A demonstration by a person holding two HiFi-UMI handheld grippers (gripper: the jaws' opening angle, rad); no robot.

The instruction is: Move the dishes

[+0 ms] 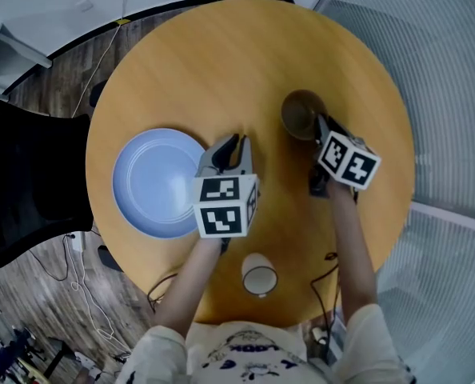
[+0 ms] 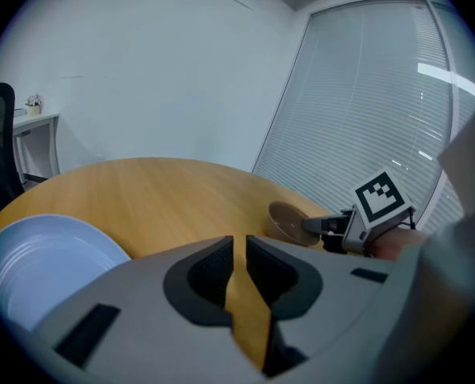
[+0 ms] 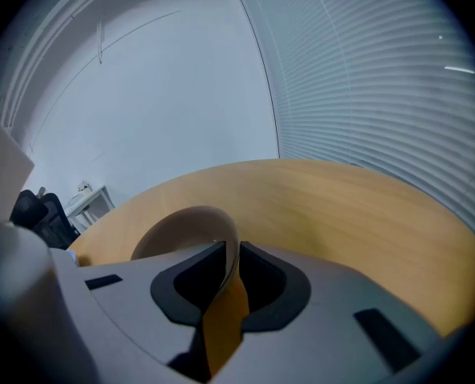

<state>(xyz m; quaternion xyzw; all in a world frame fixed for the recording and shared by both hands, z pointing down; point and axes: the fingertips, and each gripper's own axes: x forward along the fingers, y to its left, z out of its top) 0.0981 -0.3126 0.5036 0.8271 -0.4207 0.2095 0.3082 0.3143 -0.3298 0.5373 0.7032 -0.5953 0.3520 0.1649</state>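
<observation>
The brown bowl [image 1: 301, 114] is held at its rim by the right gripper [image 1: 323, 124].
It is at 2 o'clock on the round worktop [image 1: 221, 62], with its rim clamped between narrow fingers. The left gripper [image 1: 236, 144], near the centre, has its fingers slightly apart and empty. A blue plate [image 1: 153, 184] lies at 9 o'clock and a white cup [image 1: 259, 276] at 6.

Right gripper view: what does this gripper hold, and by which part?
The right gripper holds the brown bowl by its rim, with one jaw inside the bowl and one outside.
</observation>
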